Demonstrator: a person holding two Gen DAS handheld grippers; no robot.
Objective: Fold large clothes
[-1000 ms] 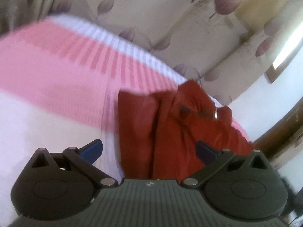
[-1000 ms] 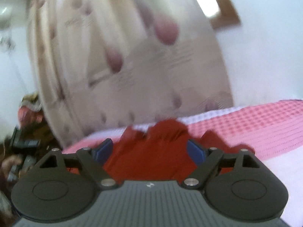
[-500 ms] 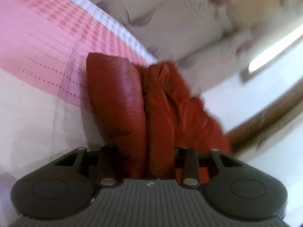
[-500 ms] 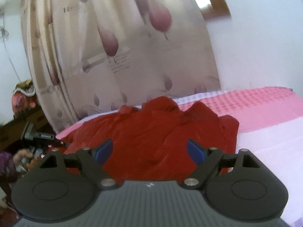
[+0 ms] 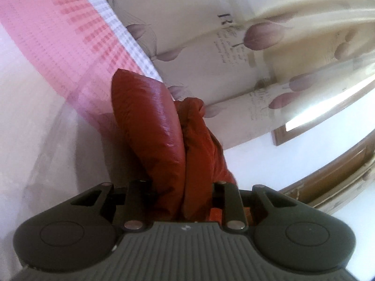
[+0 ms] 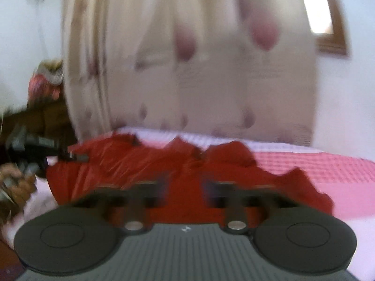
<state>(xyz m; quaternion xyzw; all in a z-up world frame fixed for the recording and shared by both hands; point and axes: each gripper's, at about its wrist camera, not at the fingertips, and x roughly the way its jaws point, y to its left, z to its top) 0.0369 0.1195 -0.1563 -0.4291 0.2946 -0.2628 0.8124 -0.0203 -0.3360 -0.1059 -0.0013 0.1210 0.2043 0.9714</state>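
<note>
Pink-and-white checked bedspread (image 5: pixel 70 46); cream leaf-print curtain (image 5: pixel 211 35); wood-framed window (image 6: pixel 328 23); white wall (image 5: pixel 269 164).

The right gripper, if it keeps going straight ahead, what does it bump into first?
Most likely the red jacket. It lies on the pink bedspread directly in front of the right gripper and fills the gap between its fingers. The picture is blurred, so it may already be touching.
</note>
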